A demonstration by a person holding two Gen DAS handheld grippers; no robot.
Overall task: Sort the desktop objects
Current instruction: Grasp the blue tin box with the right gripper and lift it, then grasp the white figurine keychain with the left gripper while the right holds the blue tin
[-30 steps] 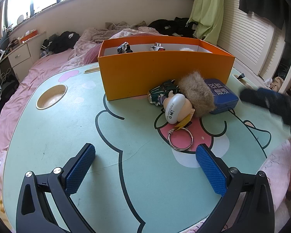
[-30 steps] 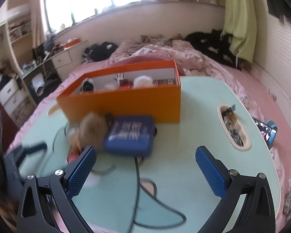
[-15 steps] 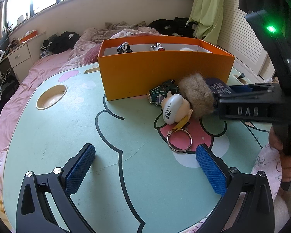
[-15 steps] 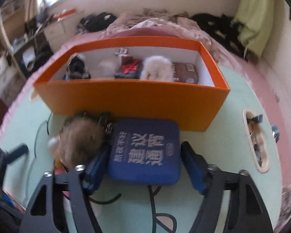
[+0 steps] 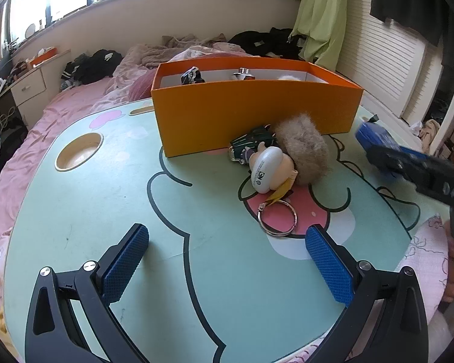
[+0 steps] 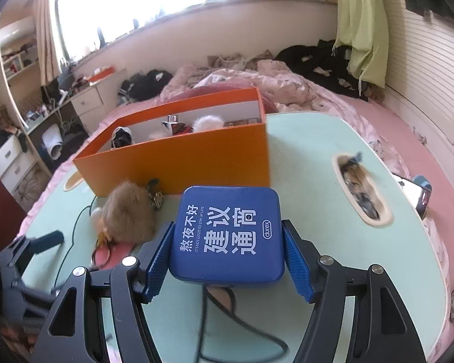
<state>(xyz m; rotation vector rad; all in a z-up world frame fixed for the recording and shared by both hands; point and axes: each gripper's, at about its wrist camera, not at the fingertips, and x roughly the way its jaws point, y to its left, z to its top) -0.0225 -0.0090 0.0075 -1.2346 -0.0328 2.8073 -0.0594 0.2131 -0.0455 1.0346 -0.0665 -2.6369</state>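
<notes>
The orange box (image 5: 257,115) stands open-topped at the far middle of the mint-green cartoon-printed table (image 5: 106,199), and everything else is placed from it. To the left of the box, set into the tabletop, is a round cup recess (image 5: 78,151). In front of the box and nearer the camera, the left gripper (image 5: 227,257) hangs over bare tabletop with its jaws spread wide and nothing between the blue pads.

Inside the box lie a black-and-white item (image 5: 192,75), a shiny metal piece (image 5: 242,75) and a white fluffy ball (image 6: 207,122); what else is in there is too small to tell.

Against the box's front wall, toward its right half, sits a small dark green item (image 5: 251,139), touching a doll keychain (image 5: 272,169) with a pale head and a brown fur tuft (image 5: 302,148). Its metal ring (image 5: 277,217) lies flat on the table on the near side of the doll.

To the right of the box's front corner, the right gripper (image 6: 227,260) has its pads pressed on both sides of a blue tin (image 6: 228,233) printed with white Chinese characters and "durex". The tin is raised clear of the table, near the box and level, lid upward. In the left wrist view this gripper is blurred.

Further right of the box, an oblong slot (image 6: 360,192) in the tabletop holds small dark items, and a phone (image 6: 414,192) rests beyond the table's edge.
</notes>
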